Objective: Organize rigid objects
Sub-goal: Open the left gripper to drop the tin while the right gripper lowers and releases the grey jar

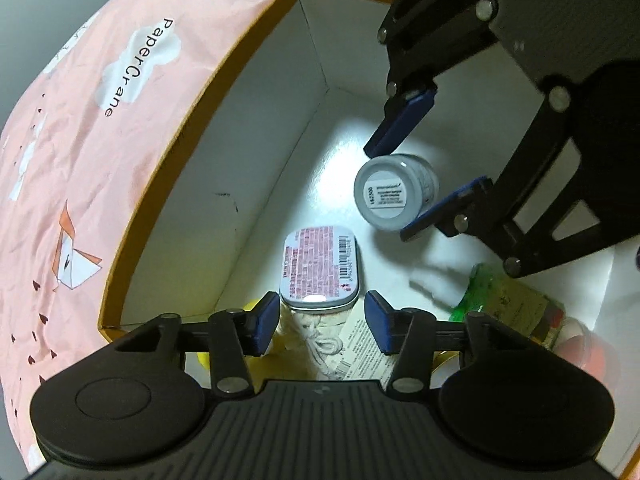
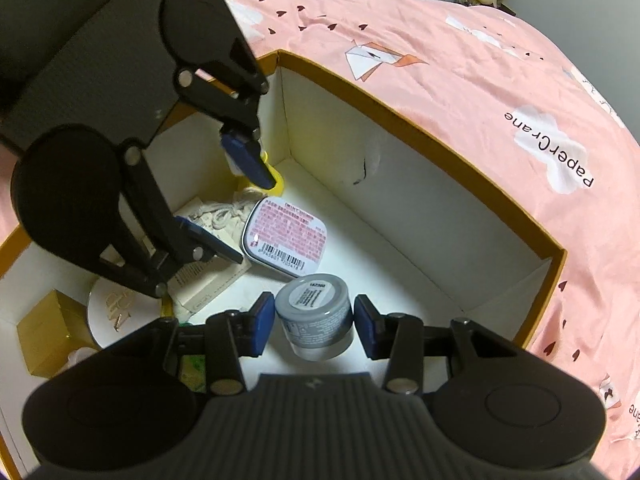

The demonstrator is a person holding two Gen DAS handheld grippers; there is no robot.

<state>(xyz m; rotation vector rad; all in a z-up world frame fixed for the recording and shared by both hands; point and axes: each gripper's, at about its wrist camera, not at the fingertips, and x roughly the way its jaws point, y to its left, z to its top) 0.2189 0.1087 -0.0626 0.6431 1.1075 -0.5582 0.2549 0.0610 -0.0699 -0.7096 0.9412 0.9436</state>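
A small grey jar (image 2: 316,320) with a white label on its top sits between the blue pads of my right gripper (image 2: 314,304), which is shut on it low inside a white box (image 2: 400,184) with a mustard rim. The left wrist view shows the same jar (image 1: 400,196) held at a tilt in the right gripper (image 1: 388,193). A flat tin (image 1: 320,268) with a pink printed label lies on the box floor. My left gripper (image 1: 322,318) hangs open just short of the tin's near end, pads clear of it. From the right wrist view, the left gripper (image 2: 253,219) stands beside the tin (image 2: 286,236).
The box sits on a pink printed bedsheet (image 2: 460,80). Inside it lie white cord (image 2: 228,208), a printed paper carton (image 2: 208,280), a yellow piece (image 2: 276,182), a round white disc (image 2: 116,312), a gold box (image 2: 44,332) and a green packet (image 1: 476,292). The far corner's floor (image 1: 344,140) is bare.
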